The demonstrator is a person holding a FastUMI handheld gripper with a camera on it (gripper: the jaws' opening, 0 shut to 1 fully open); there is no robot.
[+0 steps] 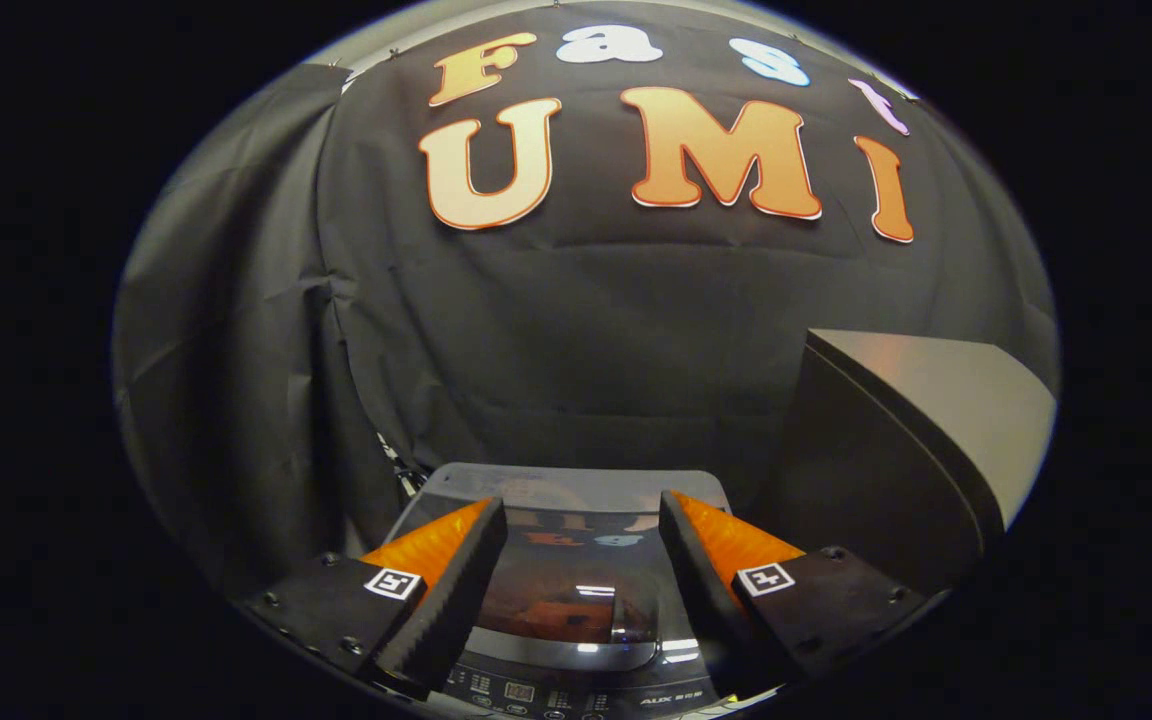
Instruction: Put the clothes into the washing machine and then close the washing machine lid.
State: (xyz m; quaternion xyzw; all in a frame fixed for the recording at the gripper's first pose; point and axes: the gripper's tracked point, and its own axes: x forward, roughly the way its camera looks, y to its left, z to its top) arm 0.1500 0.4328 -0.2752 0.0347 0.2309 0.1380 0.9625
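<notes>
Backdrop: black cloth wall (576, 330) hangs well beyond the jaws, creased, with a vertical seam off to the left.

Gripper: one gripper (581, 515), seen from behind along its fingers; jaws stand wide apart with nothing between the pads and nothing touching them.

Fingers: two fingers (456, 570), each orange on the outer face and lined with a black ribbed pad on the inner face; they taper forward and lean slightly toward each other at the tips.

Markers: two small square black-and-white tags (393, 583), one on each black finger base.

Washing machine: one washing machine (576, 690), a top-loader, sits directly below and between the jaws; its long axis runs straight ahead along the fingers, front edge nearest the camera and back edge toward the wall.

Lid: one glossy lid (576, 600) lies flat and shut over the tub, spanning the gap between the two fingers and reaching just past their tips; its smooth surface mirrors the wall.

Control panel: one strip of buttons and small displays (536, 695) runs crosswise at the machine's near edge, beneath the finger bases.

Side object: one large dark box-shaped object (916, 420) with a pale slanted top stands to the right of the right finger, beyond it and apart from the machine.

Clothes: cannot tell where they are.
</notes>
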